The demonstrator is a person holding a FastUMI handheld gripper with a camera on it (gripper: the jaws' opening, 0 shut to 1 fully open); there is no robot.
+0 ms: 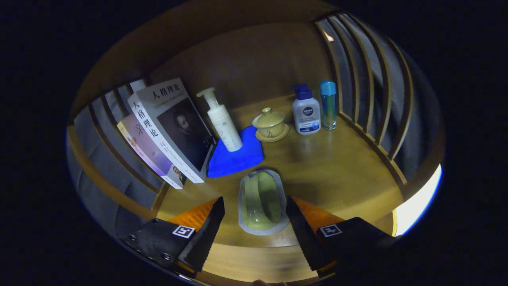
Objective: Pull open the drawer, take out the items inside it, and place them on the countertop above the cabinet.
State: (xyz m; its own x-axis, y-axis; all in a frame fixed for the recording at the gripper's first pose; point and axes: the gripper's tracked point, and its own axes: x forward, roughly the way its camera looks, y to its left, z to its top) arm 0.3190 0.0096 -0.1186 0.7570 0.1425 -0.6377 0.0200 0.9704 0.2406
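A pale green pouch (262, 202) with a grey-white sealed border is seen lying flat on the wooden countertop (337, 171), its long axis running from 6 to 12 o'clock, straight away from the gripper (255, 222). It lies between the two fingers, which are spread apart, neither pressing on it. Its contents cannot be made out. At 11 o'clock a blue cloth (236, 157) is spread, with a white pump bottle (222, 121) standing on it. Further at 10 o'clock, books (170, 131) lean against a slatted rail. At 12 o'clock a lidded cup on a saucer (270, 125) is placed; at 1 o'clock a white bottle with blue pump (305, 111) and a clear blue-capped bottle (328, 105) stand.
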